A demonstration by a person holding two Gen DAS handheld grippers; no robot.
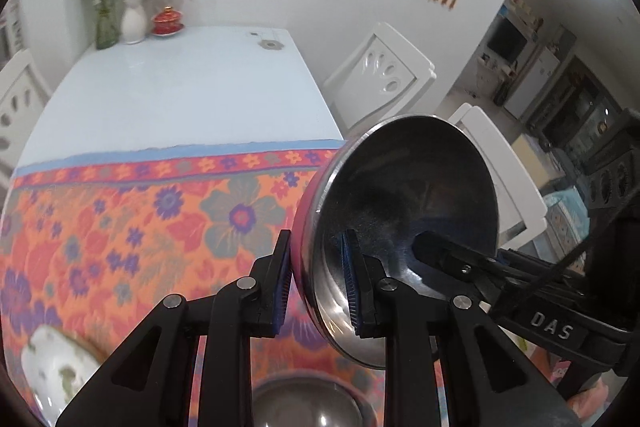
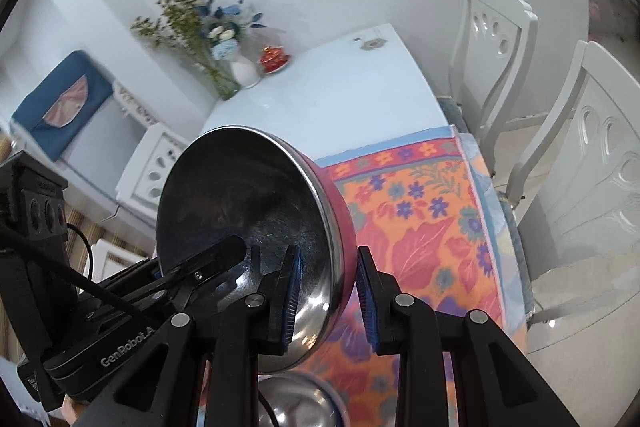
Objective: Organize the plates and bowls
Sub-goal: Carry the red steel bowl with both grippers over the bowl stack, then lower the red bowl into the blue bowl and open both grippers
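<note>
Both grippers hold one steel bowl with a pink outside (image 1: 400, 195) above the table, each clamping its rim from an opposite side. My left gripper (image 1: 316, 283) is shut on its near rim, one pad inside and one outside. My right gripper (image 2: 330, 301) is shut on the same bowl (image 2: 248, 195); its finger also shows inside the bowl in the left wrist view (image 1: 444, 255). A second steel bowl (image 1: 312, 403) sits on the cloth right below and also shows in the right wrist view (image 2: 300, 403). A white floral plate (image 1: 56, 367) lies at lower left.
A floral orange cloth (image 1: 140, 227) covers the near part of the white table (image 1: 180, 87). Vases with flowers (image 1: 132, 15) and a red lidded cup (image 1: 168, 21) stand at the far corner. White chairs (image 2: 492, 47) line the table's right side.
</note>
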